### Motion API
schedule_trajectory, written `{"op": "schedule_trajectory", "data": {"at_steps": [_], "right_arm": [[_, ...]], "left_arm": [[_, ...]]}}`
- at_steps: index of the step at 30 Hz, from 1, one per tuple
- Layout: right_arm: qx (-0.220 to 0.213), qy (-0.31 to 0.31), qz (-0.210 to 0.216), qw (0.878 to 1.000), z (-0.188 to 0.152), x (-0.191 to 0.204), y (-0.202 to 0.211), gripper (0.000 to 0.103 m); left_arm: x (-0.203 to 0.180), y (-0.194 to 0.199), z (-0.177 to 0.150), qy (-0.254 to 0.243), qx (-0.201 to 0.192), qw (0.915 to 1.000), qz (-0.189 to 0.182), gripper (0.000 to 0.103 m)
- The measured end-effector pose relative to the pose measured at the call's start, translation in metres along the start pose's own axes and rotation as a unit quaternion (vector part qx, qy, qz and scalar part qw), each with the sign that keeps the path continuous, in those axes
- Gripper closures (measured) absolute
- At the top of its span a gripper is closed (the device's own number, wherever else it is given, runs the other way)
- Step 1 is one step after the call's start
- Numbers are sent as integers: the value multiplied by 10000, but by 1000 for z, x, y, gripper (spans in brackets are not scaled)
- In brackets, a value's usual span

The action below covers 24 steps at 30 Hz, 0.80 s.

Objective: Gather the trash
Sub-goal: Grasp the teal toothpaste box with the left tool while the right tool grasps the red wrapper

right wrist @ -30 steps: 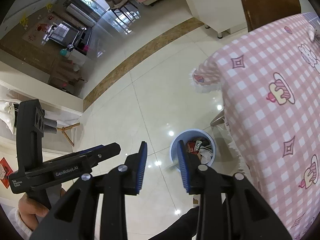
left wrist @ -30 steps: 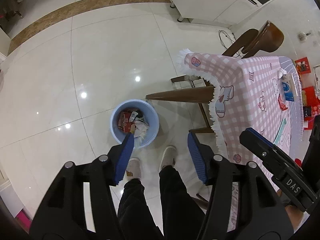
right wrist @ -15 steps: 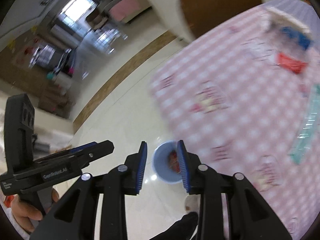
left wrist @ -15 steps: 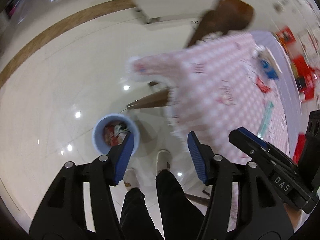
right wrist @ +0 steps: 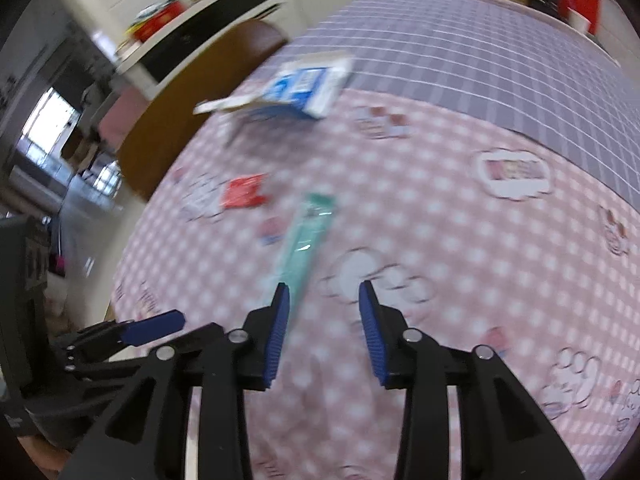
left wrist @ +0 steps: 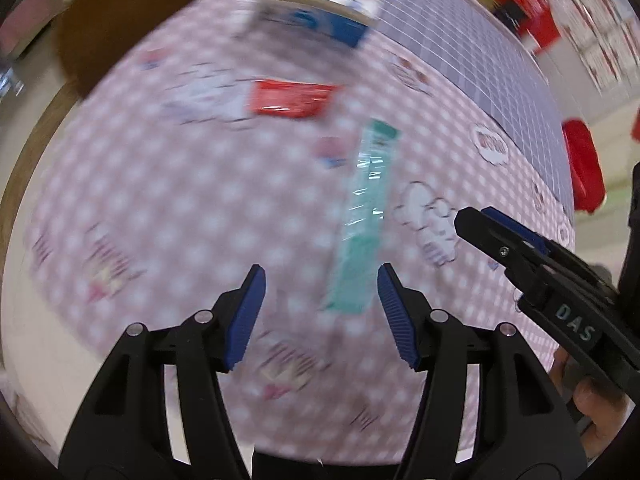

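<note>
While both tongs are hovering over the pink checked counter (left wrist: 152, 200), the left tongs (left wrist: 320, 312) are standing apart and empty, and the right tongs (right wrist: 322, 328) have just been widening, also empty. Between them a long green wrapper (left wrist: 362, 216) is lying flat, near a red packet (left wrist: 292, 98) and a blue-and-white carton (right wrist: 308, 88).

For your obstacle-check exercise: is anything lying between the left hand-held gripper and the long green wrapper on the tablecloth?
Nothing visible does. The left hand-held gripper is open and empty above the pink checked tablecloth, and the green wrapper lies flat just ahead of its fingertips, with only bare cloth between. The red wrapper lies farther off.
</note>
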State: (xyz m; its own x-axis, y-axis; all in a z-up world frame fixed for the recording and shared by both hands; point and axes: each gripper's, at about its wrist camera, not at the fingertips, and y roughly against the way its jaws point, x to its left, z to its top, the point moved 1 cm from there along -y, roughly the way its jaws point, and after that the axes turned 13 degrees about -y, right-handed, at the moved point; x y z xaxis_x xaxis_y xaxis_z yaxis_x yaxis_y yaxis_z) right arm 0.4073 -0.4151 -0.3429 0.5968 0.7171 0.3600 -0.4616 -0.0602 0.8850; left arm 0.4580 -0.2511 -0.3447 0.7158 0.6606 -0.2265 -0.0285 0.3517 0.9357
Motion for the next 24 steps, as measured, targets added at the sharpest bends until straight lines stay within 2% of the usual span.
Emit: {"op": "schedule_trajectory", "data": {"at_steps": [6, 9, 12, 13, 14, 18, 21, 24], "right_arm": [[134, -239, 30, 9996, 18, -36, -4, 66], [216, -271, 89, 9994, 25, -45, -10, 65], [288, -279, 148, 9991, 30, -48, -12, 65], [305, -265, 178, 9990, 32, -47, -14, 65], [325, -247, 196, 9990, 33, -44, -17, 65], [381, -141, 282, 9988, 41, -33, -25, 65], [448, -9, 394, 9982, 47, -20, -34, 65], [502, 208, 531, 9971, 51, -1, -44, 65]], "left_arm": [[-26, -40, 29, -299, 355, 9988, 154, 46], [-29, -48, 33, -444, 453, 9975, 324, 50], [-35, -52, 39, -658, 530, 9947, 583, 61], [-36, -52, 41, -732, 557, 9935, 674, 74], [-37, -52, 42, -759, 552, 9933, 679, 75], [-27, -43, 44, -485, 320, 9963, 628, 76], [0, -12, 41, 69, -168, 9995, 275, 76], [26, 13, 38, 454, -502, 9975, 193, 76]]}}
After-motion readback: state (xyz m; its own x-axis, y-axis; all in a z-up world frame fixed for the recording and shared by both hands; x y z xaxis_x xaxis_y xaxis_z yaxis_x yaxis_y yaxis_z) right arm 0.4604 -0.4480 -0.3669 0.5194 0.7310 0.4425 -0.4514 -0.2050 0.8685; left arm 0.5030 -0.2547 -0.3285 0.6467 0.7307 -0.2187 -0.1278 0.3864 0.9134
